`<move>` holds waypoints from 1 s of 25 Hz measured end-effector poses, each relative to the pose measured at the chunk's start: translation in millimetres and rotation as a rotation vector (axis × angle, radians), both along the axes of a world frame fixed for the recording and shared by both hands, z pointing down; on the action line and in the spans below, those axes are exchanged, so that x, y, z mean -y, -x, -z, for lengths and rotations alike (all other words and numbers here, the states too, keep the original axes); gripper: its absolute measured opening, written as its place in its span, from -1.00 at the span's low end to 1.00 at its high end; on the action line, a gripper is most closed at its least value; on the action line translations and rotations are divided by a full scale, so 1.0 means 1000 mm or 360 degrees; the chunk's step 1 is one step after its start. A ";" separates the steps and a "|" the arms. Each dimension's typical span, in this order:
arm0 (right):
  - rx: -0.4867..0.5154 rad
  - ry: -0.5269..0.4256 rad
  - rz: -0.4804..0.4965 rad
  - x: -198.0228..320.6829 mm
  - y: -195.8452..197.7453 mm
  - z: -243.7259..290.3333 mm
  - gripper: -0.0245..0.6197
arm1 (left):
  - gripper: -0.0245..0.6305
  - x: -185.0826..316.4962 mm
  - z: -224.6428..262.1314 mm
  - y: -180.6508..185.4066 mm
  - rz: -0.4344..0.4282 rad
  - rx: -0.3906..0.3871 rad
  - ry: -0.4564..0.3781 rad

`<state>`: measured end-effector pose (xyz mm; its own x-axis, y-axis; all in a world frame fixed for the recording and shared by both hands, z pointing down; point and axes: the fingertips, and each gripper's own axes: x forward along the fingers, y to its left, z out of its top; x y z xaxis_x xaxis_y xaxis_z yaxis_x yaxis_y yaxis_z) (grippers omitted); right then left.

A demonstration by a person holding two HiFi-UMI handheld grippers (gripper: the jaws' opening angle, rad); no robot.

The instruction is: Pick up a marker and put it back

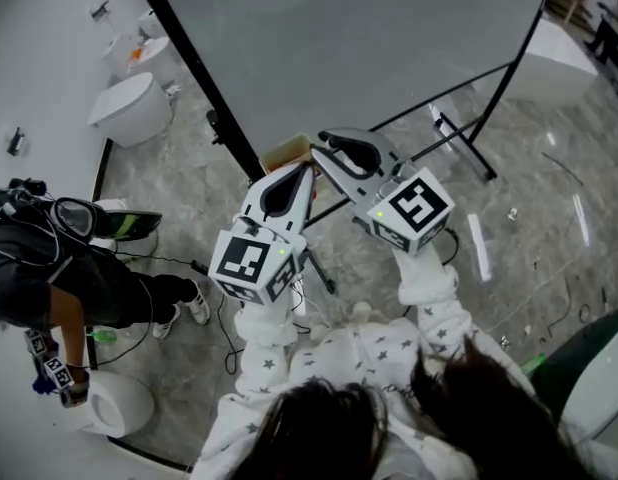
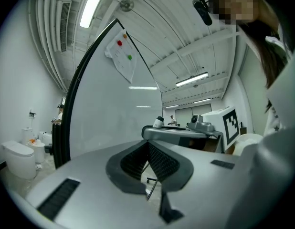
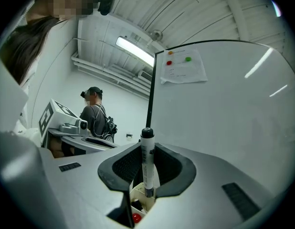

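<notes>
**A:** Head view first. Entry?
**B:** Both tools are held level in front of the whiteboard (image 1: 369, 38), side by side with their tips close together: left tool (image 1: 305, 168), right tool (image 1: 326, 143). A tan box (image 1: 284, 153) sits just beyond the tips, by the board's black frame. A person in dark clothes (image 1: 59, 268) is at far left on the marble floor (image 1: 529, 228). What the right tool carries cannot be made out from up here.

**A:** Left gripper view?
**B:** The left tool is closed and empty. Its pads meet at the tips, and only a thin slit shows the floor below. The whiteboard fills the left and middle, with a paper sheet (image 2: 122, 56) high on it bearing a red dot and a green dot. The right tool lies just to the right, its tag cube (image 2: 229, 125) facing this camera.

**A:** Right gripper view?
**B:** The right tool is gripping the marker (image 3: 147, 151). It has a white barrel, stands upright with its black cap up, and is pinched between the two pads. The box is directly below its lower end, open on top, with something red (image 3: 136, 217) inside. I cannot tell whether the marker's lower end is clear of the box. The left tool is at near left, with the person beyond it.
</notes>
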<state>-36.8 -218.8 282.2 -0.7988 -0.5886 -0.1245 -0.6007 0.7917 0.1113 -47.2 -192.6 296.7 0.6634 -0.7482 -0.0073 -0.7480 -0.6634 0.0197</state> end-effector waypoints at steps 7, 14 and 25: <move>0.0005 0.0009 0.0003 -0.005 -0.003 0.000 -0.67 | -0.92 -0.005 0.000 0.003 0.0020 -0.0007 0.0013; 0.0007 0.0002 0.0020 -0.006 -0.004 0.005 -0.67 | -0.92 -0.007 -0.002 0.008 0.0022 0.0031 0.0024; 0.0017 0.0000 0.0039 -0.002 -0.001 0.004 -0.67 | -0.92 -0.002 0.000 0.013 0.0062 -0.0010 0.0016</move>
<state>-36.2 -217.0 278.3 -0.8117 -0.5687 -0.1331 -0.5821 0.8063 0.1054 -60.4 -190.6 297.0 0.6339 -0.7734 -0.0039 -0.7730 -0.6337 0.0308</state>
